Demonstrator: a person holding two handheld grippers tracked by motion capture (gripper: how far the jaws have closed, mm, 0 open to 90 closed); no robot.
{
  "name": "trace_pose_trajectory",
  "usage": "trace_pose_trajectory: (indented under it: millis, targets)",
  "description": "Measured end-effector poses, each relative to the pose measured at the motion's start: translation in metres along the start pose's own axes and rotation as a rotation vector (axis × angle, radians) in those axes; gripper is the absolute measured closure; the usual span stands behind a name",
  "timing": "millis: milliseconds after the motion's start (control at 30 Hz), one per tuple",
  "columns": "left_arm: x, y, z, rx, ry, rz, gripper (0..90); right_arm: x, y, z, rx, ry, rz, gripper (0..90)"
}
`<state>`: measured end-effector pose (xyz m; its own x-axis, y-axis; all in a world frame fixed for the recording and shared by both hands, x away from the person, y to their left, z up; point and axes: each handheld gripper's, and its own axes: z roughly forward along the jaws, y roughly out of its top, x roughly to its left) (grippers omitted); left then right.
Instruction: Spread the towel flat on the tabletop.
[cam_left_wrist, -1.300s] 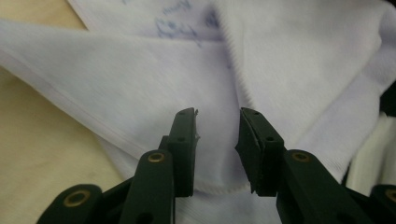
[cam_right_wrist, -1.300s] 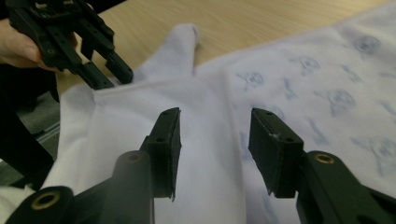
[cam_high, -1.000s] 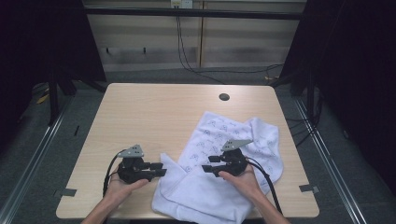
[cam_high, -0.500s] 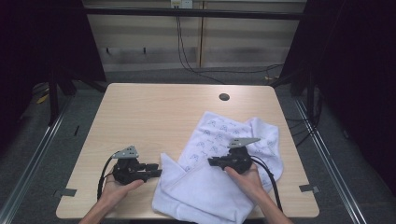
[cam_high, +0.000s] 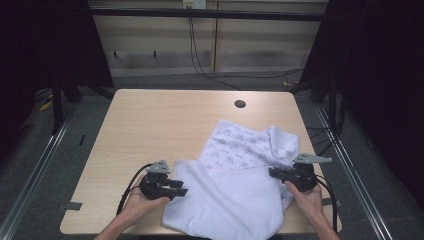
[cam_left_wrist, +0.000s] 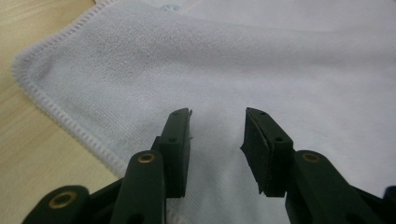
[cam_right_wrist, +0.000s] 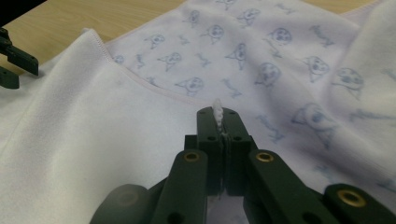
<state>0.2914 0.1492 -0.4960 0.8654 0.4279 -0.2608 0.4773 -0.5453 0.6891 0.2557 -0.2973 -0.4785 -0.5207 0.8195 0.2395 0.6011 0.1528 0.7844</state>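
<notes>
Right gripper (cam_high: 276, 173) farther right, towel (cam_high: 235, 200) stretched left-right.

A lab recording booth: the bare wooden surface (cam_high: 165, 125) stands between black curtains (cam_high: 45, 45), loose cables (cam_high: 200, 50) trail behind it, and metal floor rails (cam_high: 35, 165) run beside it.

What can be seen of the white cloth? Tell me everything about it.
The white cloth looks like soft terry with a stitched hem. One face is plain white, the other printed with small pale-blue figures. It lies rumpled and partly folded over on the near right part of the wooden table, its near corner reaching the table's front edge. The right gripper is shut on a pinch of its fabric; the left gripper is open above its plain corner.
</notes>
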Motion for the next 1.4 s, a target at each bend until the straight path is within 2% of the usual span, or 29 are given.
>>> trace_pose_trajectory:
  millis: [100,200,267,300,333,400,467,533,567,600,633,667,733,767,867,900,967,1000,1033,1100,1200,1233,1300,1333,1400]
  targets:
    - [-0.007,-0.002,0.0,0.03,0.017,0.023,71.2,-0.005,-0.001,-0.006,-0.018,0.006,0.017,88.4]
    - [-0.013,-0.01,-0.005,0.044,-0.02,0.01,76.9,-0.005,-0.005,-0.005,0.008,0.008,0.012,88.4]
    - [-0.016,-0.015,-0.011,0.044,-0.046,0.007,76.9,-0.005,-0.006,-0.003,0.018,0.012,0.018,88.4]
    - [-0.014,-0.016,-0.014,0.032,-0.058,-0.01,74.6,-0.005,-0.006,-0.002,0.016,0.018,0.014,88.4]
    - [-0.011,-0.016,-0.017,0.012,-0.051,-0.024,70.7,-0.005,-0.006,-0.001,0.016,0.02,0.014,88.3]
    - [0.003,-0.012,-0.023,-0.044,-0.001,-0.068,63.4,-0.006,-0.005,0.001,0.02,0.021,0.013,88.3]
    - [0.024,-0.004,-0.025,-0.098,0.07,-0.101,60.0,-0.008,-0.004,0.004,0.025,0.017,0.017,88.3]
    - [0.045,0.003,-0.025,-0.135,0.075,-0.125,58.9,-0.01,-0.003,0.007,0.027,0.015,0.022,88.3]
    - [0.053,0.007,-0.024,-0.132,0.073,-0.151,58.4,-0.01,-0.003,0.008,0.023,0.018,0.024,88.2]
    - [0.059,0.008,-0.023,-0.144,0.081,-0.154,57.5,-0.01,-0.002,0.009,0.026,0.018,0.021,88.2]
    - [0.063,0.007,-0.022,-0.156,0.069,-0.164,57.3,-0.01,-0.002,0.009,0.027,0.019,0.02,88.2]
    - [0.065,0.005,-0.019,-0.14,0.073,-0.174,57.1,-0.011,-0.003,0.01,0.03,0.019,0.021,88.2]
    - [0.065,0.003,-0.015,-0.084,0.086,-0.15,55.1,-0.012,-0.003,0.01,0.034,0.018,0.025,88.1]
    - [0.064,0.002,-0.013,-0.073,0.097,-0.144,55.0,-0.013,-0.004,0.01,0.034,0.015,0.022,88.1]
    - [0.062,0.002,-0.01,-0.079,0.086,-0.122,55.0,-0.014,-0.004,0.009,0.03,0.018,0.027,88.1]
    - [0.061,0.003,-0.008,-0.077,0.068,-0.112,57.1,-0.014,-0.003,0.009,0.029,0.018,0.024,88.1]
    - [0.055,0.004,-0.005,-0.059,0.033,-0.078,63.6,-0.015,-0.003,0.009,0.03,0.013,0.024,88.1]
    - [0.051,0.005,-0.003,-0.04,0.029,-0.052,68.4,-0.016,-0.003,0.009,0.027,0.017,0.022,88.0]
    - [0.047,0.005,-0.002,-0.019,0.01,-0.033,74.5,-0.017,-0.003,0.009,0.033,0.01,0.023,88.1]
    - [0.041,0.006,0.0,-0.002,0.003,-0.013,86.5,-0.019,-0.004,0.011,0.044,0.007,0.027,88.0]
    - [0.042,0.006,0.001,-0.004,0.0,-0.014,88.4,-0.02,-0.006,0.016,0.078,0.001,0.032,88.1]
    - [0.044,0.006,0.0,-0.007,0.01,-0.029,88.5,-0.021,-0.007,0.018,0.09,-0.002,0.028,88.1]
    - [0.053,0.007,-0.001,-0.025,0.025,-0.058,88.6,-0.021,-0.008,0.023,0.115,-0.033,0.021,88.1]
    - [0.058,0.007,-0.001,-0.035,0.048,-0.076,88.7,-0.023,-0.008,0.026,0.114,-0.034,0.02,88.1]
    - [0.068,0.008,-0.002,-0.055,0.061,-0.104,88.7,-0.03,-0.006,0.032,0.11,-0.016,0.035,88.2]
